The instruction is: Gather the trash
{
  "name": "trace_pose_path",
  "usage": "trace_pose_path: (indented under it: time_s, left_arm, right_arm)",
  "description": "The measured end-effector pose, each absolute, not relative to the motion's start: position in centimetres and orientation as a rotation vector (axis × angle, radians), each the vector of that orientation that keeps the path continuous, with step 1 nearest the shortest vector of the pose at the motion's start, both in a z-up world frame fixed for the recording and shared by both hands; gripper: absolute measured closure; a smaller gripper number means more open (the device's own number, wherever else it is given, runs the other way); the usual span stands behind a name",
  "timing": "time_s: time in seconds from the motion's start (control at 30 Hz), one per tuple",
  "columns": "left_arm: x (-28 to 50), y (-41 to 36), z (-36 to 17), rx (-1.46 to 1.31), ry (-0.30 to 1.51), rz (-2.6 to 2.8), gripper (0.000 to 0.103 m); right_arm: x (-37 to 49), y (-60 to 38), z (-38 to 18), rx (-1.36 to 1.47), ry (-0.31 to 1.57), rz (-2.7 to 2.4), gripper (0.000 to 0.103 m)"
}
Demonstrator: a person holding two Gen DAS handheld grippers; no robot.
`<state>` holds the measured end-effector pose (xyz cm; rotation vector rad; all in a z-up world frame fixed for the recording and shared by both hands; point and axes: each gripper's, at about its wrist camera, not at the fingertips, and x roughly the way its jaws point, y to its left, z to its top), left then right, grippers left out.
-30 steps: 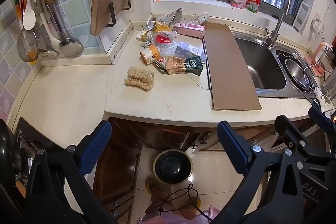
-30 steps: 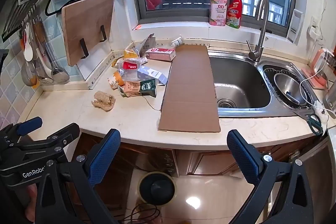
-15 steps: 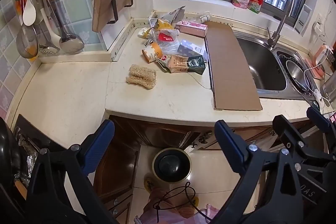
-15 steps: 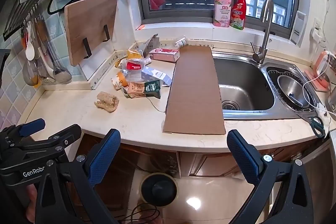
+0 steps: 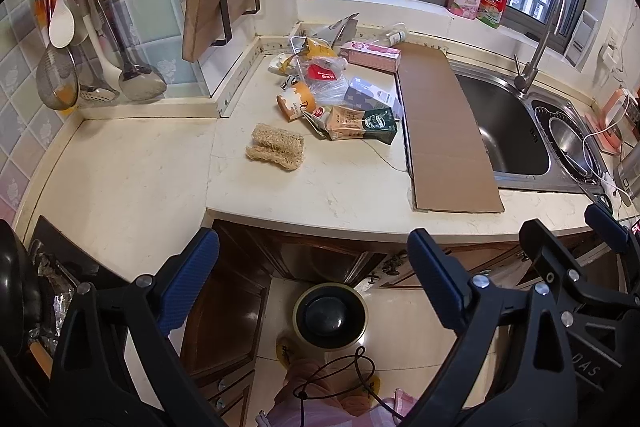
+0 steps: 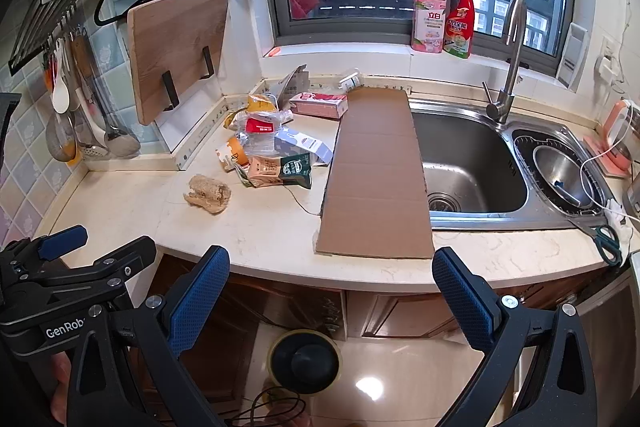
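Trash point(image 5: 336, 95) lay in a pile near the back corner of the bench point(image 5: 320, 187), just beside a long flat cardboard sheet point(image 6: 376, 179) that partly covered the sink point(image 6: 472, 167). The pile held a pink box point(image 6: 320, 105), a brown and green carton point(image 5: 360, 125), a clear bag with a red label point(image 5: 324, 77) and a paper cup point(image 5: 294, 101). A rough sponge point(image 5: 276, 147) sat alone in front of it. The left tool point(image 5: 312, 279) and right tool point(image 6: 330, 291) both hung wide apart and held nothing, over a round bin point(image 6: 304, 361) on the floor. "GenRob" could be read on the left tool's side. Two bottles point(image 6: 442, 13) on the sill had labels too small to read.
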<state>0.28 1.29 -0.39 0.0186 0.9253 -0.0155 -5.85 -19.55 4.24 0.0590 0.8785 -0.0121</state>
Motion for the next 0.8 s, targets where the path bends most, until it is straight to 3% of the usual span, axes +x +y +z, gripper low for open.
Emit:
trace_pose_path:
  time_s: [0.8]
  left_arm:
    - [-0.3, 1.6, -0.7, 0.004, 0.934, -0.002, 0.009]
  right_arm:
    - [-6.1, -18.5, 3.9, 0.057, 0.881, -0.009, 0.001]
